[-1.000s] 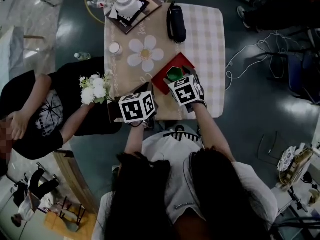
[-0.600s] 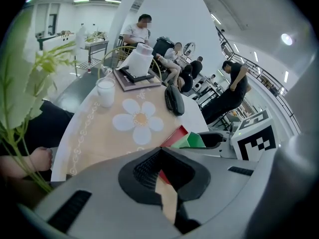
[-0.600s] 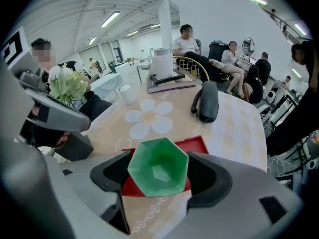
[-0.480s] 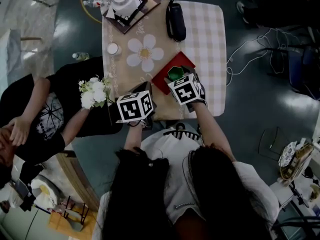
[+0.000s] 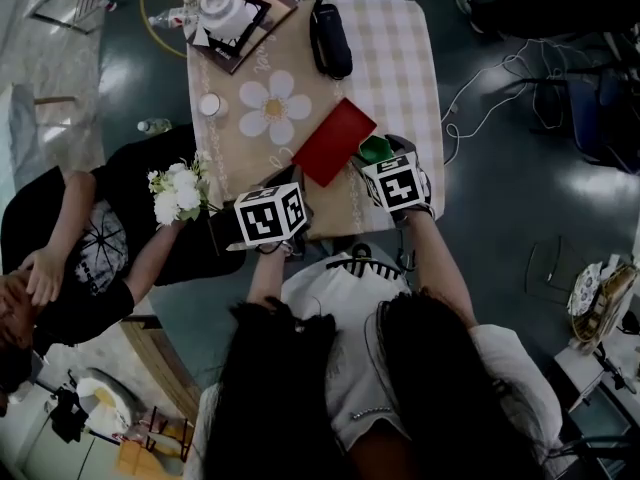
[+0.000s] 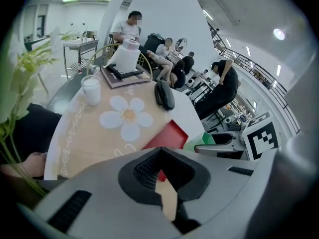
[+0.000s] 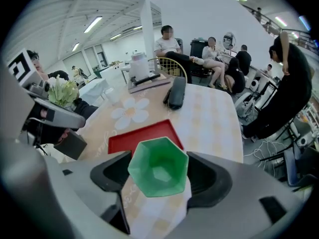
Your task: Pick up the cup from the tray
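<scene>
A green six-sided cup (image 7: 159, 167) sits between the jaws of my right gripper (image 7: 160, 172), whose pads press its sides; it is shut on the cup. In the head view the cup (image 5: 375, 149) is off the red tray (image 5: 335, 141), just right of its near corner, over the checked cloth, with the right gripper (image 5: 380, 156) behind it. The tray (image 7: 137, 135) lies bare beyond the cup. My left gripper (image 5: 280, 196) hovers at the table's front edge, left of the tray. Its jaws (image 6: 159, 178) are shut with nothing between them.
A black pouch (image 5: 330, 40) lies at the far side, with a white flower-shaped mat (image 5: 266, 107) near it. Further off are a small white cup (image 5: 209, 105) and a white pot on a dark board (image 5: 222, 8). A seated person's hand at the left holds white flowers (image 5: 178, 188). A dark box (image 7: 72, 144) stands by the front left.
My right gripper has carried the green cup off the red tray to the right, toward the table's right front. The left gripper has stayed in place.
</scene>
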Available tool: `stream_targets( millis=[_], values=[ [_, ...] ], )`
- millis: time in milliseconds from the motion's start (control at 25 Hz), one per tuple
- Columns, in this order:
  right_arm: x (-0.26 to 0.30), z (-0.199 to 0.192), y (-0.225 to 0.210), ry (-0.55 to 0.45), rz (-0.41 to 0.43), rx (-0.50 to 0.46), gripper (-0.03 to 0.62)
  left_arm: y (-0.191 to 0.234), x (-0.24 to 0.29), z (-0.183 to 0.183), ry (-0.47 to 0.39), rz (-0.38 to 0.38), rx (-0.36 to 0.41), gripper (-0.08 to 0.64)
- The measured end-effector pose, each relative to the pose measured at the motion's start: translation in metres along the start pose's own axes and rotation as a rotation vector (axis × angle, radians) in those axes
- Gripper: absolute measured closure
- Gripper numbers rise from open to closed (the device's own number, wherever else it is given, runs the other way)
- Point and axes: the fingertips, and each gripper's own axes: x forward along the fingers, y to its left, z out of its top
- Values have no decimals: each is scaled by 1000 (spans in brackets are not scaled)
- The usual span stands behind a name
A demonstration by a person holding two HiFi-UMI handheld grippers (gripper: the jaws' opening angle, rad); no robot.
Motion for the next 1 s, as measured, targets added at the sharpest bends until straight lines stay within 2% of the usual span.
stream_targets(
  millis=[280,400,560,800,1000],
  values=[
    [-18,-43,-37,10,-70,102,242,-29,10,-10,40,-36,74,552],
    [-19,-58,-43,13,-71,127,242,-45,10,-14,43,-74,73,552],
    [-15,-68,-41,14,-65,132,242,-57,7,-13,21,-87,118,552],
    [-15,-72,-44,-16,-61,148,241,-59,5,-23,29,-81,101,552],
    [-11,-73,-44,-64,-47,225,239,-54,-5,-26,-3,-58,100,552]
  ],
)
